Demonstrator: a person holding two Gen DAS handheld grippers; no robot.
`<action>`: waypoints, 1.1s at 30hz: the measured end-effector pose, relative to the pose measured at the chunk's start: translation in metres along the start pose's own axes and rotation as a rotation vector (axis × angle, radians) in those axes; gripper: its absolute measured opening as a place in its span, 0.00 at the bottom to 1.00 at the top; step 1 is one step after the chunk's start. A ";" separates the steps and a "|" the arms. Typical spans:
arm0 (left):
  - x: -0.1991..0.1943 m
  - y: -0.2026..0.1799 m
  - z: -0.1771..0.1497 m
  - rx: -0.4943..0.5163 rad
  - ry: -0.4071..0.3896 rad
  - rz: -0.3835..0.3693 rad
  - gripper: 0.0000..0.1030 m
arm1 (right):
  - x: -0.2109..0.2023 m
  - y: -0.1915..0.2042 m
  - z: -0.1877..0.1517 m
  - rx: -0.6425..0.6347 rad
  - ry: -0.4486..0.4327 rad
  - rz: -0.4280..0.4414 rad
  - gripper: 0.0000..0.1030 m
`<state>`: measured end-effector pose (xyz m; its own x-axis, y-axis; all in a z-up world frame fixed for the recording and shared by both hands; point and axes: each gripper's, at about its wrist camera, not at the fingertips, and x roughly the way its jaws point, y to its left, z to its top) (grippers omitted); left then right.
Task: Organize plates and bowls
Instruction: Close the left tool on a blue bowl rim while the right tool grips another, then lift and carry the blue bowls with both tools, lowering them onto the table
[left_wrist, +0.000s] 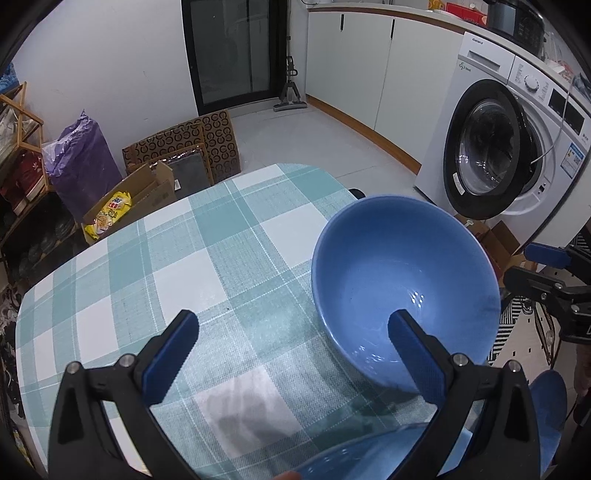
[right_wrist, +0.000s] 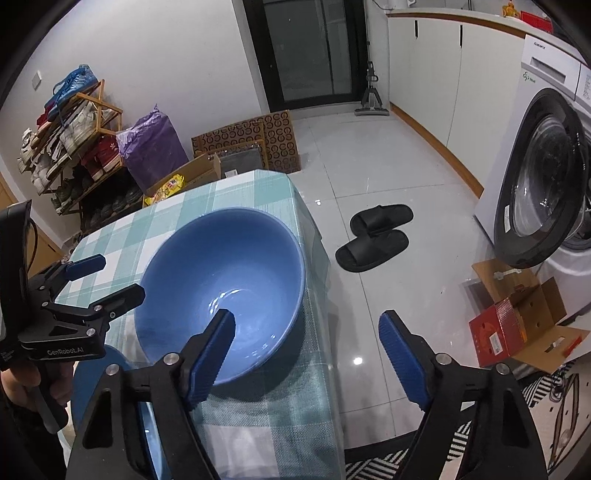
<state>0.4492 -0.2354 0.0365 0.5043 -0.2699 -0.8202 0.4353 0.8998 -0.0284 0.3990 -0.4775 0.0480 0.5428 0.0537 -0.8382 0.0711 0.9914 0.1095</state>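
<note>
A large blue bowl (left_wrist: 402, 280) stands upright on the checked tablecloth (left_wrist: 192, 258) near the table's right edge; it also shows in the right wrist view (right_wrist: 225, 284). My left gripper (left_wrist: 291, 339) is open and empty, its right finger over the bowl's near rim, its left finger over the cloth. My right gripper (right_wrist: 306, 343) is open and empty, its left finger over the bowl's near rim, its right finger over the floor. A blue plate (left_wrist: 369, 458) lies at the table's near edge, partly hidden; it shows at the lower left in the right wrist view (right_wrist: 88, 373).
The right gripper (left_wrist: 546, 273) shows at the right of the left view; the left gripper (right_wrist: 96, 280) shows at the left of the right view. A washing machine (right_wrist: 546, 177), black slippers (right_wrist: 376, 236) and cardboard boxes (right_wrist: 517, 317) stand on the floor right of the table.
</note>
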 end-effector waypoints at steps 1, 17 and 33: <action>0.002 0.000 0.000 0.003 -0.002 0.010 0.99 | 0.002 -0.001 0.000 0.000 0.004 -0.003 0.78; 0.027 -0.001 -0.003 0.010 0.063 -0.074 0.46 | 0.040 -0.004 -0.005 -0.002 0.067 0.023 0.45; 0.025 -0.013 -0.002 0.035 0.069 -0.115 0.14 | 0.037 0.012 -0.005 -0.050 0.065 0.056 0.16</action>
<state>0.4544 -0.2530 0.0149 0.3978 -0.3455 -0.8499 0.5135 0.8516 -0.1058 0.4154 -0.4629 0.0158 0.4891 0.1150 -0.8646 -0.0006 0.9913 0.1315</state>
